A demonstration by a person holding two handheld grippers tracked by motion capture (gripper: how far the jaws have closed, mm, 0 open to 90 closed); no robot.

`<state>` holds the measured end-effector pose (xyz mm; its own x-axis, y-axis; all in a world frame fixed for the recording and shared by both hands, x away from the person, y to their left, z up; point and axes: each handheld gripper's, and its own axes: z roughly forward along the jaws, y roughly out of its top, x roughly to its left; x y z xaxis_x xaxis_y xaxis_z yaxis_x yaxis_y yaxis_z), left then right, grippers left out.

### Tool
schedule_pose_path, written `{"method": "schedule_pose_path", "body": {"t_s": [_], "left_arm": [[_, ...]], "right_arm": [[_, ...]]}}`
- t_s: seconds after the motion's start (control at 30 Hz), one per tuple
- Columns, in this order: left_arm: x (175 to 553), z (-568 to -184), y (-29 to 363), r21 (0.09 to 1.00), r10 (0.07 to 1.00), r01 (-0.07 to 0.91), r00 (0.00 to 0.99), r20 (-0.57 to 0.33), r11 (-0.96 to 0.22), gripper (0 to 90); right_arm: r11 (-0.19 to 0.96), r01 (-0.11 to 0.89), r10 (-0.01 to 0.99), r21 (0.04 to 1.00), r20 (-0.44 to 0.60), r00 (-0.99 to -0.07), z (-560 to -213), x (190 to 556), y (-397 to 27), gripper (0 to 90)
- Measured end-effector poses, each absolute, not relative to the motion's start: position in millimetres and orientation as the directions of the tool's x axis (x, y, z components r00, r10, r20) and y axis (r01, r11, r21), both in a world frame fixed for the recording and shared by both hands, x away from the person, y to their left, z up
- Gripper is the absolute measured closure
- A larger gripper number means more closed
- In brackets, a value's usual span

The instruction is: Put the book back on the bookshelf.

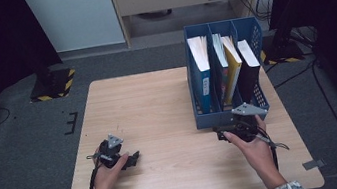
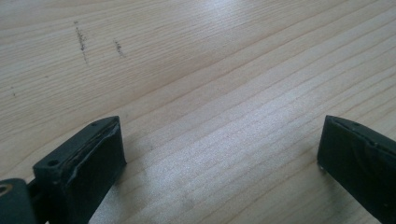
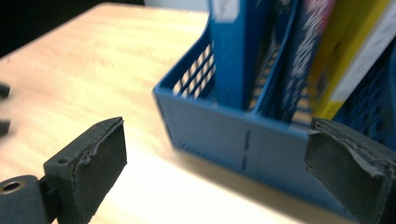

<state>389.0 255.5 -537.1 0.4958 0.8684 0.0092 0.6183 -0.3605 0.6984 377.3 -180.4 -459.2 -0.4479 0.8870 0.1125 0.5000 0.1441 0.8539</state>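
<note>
A blue three-slot file rack (image 1: pixel 209 118) stands at the right back of the wooden table (image 1: pixel 148 107). It holds a blue book (image 1: pixel 200 69), a yellow book (image 1: pixel 234 64) and a black book (image 1: pixel 250 69), all upright. My right gripper (image 1: pixel 221 134) sits just in front of the rack's near wall (image 3: pixel 210 126). It is open (image 3: pixel 215 168) with nothing between its fingers. My left gripper (image 1: pixel 134 158) rests low over the table's near left part. Its jaws stand wide apart (image 2: pixel 219 158) over bare wood.
Dark scuff marks (image 2: pixel 81 39) lie on the wood ahead of the left gripper. Stands with yellow-black striped bases (image 1: pixel 53 84) sit on the floor at both back corners. Cables (image 1: pixel 329 101) trail on the floor at the right. Grey tape (image 1: pixel 313 164) marks the table's front corners.
</note>
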Motion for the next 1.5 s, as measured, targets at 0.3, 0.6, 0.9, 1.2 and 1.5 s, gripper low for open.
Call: {"method": "schedule_pose_path", "body": {"t_s": [0.3, 0.6, 0.9, 1.2, 1.5], "left_arm": [[388.8, -537.2, 255.0, 0.7, 0.868, 0.618, 0.496, 0.007, -0.358, 0.1], [387.4, -537.1, 254.1, 0.699, 0.866, 0.616, 0.501, 0.008, -0.363, 0.1], [387.2, -537.1, 254.0, 0.699, 0.865, 0.616, 0.502, 0.007, -0.363, 0.1], [387.1, -537.1, 253.9, 0.699, 0.864, 0.615, 0.504, 0.007, -0.365, 0.1], [387.1, -537.1, 253.8, 0.699, 0.863, 0.614, 0.506, 0.007, -0.366, 0.1]], "right_arm": [[0.188, 0.528, 0.88, 0.828, 0.096, -0.465, -483.0, 369.0, -169.6, 6.5], [0.298, 0.551, 0.83, 0.78, 0.073, -0.552, -500.4, 360.0, -140.7, 6.2], [0.367, 0.554, 0.789, 0.747, 0.066, -0.611, -514.1, 365.0, -107.4, 6.3], [0.362, 0.577, 0.795, 0.732, 0.081, -0.602, -521.5, 380.3, -90.4, 7.0], [0.392, 0.602, 0.826, 0.695, 0.022, -0.563, -535.9, 385.4, -81.0, 8.1]]}}
